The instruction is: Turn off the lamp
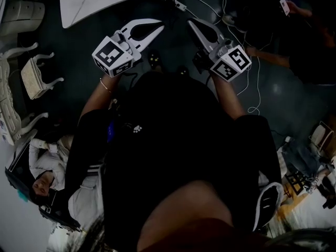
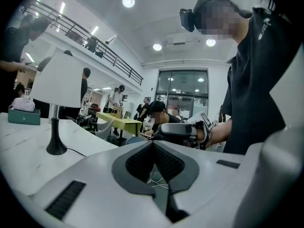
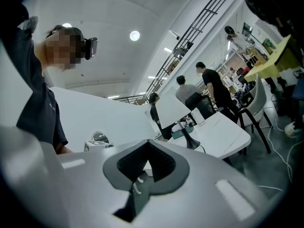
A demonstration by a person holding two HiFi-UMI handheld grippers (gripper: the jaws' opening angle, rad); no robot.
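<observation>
The lamp has a white shade [image 2: 57, 80] on a thin stem with a black base [image 2: 56, 148]. It stands on a white table [image 2: 23, 141] to the left of my left gripper [image 2: 153, 144], well out of reach. The right gripper view shows the same lamp [image 3: 173, 109] farther off, on the table [image 3: 228, 134]. In the head view both grippers are held out side by side over the dark floor, short of the table's near edge [image 1: 105, 7]. The left gripper [image 1: 157, 29] and the right gripper [image 1: 191, 23] are both shut with nothing in them. A cord with a small white block [image 1: 181, 5] lies on the floor ahead.
A teal box [image 2: 23, 116] sits on the table behind the lamp. White chairs [image 1: 34, 75] stand at the left, and a person [image 1: 47, 177] sits low beside them. Loose white cables [image 1: 254, 80] trail over the floor at the right. Several people stand and sit farther off.
</observation>
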